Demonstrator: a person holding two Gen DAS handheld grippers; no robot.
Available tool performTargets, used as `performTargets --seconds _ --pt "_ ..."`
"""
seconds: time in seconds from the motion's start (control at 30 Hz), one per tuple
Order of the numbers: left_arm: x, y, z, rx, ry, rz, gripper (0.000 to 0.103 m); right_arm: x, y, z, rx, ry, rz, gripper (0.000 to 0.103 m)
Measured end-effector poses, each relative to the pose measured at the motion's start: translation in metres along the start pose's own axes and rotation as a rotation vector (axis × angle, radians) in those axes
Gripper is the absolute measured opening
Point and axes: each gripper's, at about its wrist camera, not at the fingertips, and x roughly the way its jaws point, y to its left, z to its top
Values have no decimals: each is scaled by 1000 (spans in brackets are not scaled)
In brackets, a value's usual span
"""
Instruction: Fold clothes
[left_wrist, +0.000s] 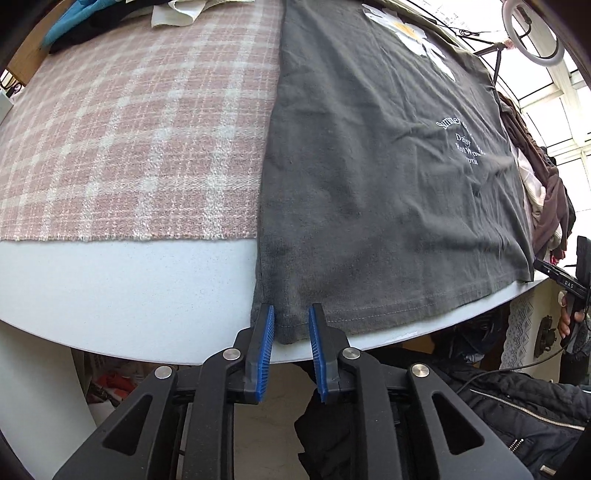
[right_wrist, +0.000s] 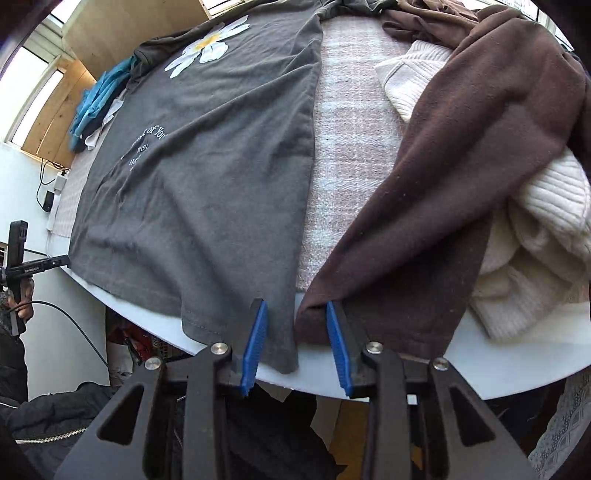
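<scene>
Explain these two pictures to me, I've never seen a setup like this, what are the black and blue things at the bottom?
Those are two hand-held claws, one in each of a person's hands; there is no robot. Each carries a wide-angle camera looking along its fingers.

One picture is from the left claw, the other from the right claw. Both sit at the near hem corners of a grey T-shirt with a daisy print, spread flat on a round white table over a pink checked cloth.

Both claws stand open with the hem between their blue pads; neither is pinching it.

A brown garment and a cream knit lie at the right.
</scene>
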Motion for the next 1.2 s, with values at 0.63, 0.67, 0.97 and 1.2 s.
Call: performTargets --seconds 0.63,0.67,0.97,1.2 --pt "-28 13 -7 1 -77 4 2 11 36 -8 -165 -1 -98 33" --pt "-29 14 -7 2 -78 6 2 14 39 -9 -172 7 -108 33" --pt "-64 25 -1 7 -119 2 2 -9 33 0 -56 -23 55 7" --pt "-28 19 -20 30 -8 38 2 5 27 -7 -64 36 -78 7"
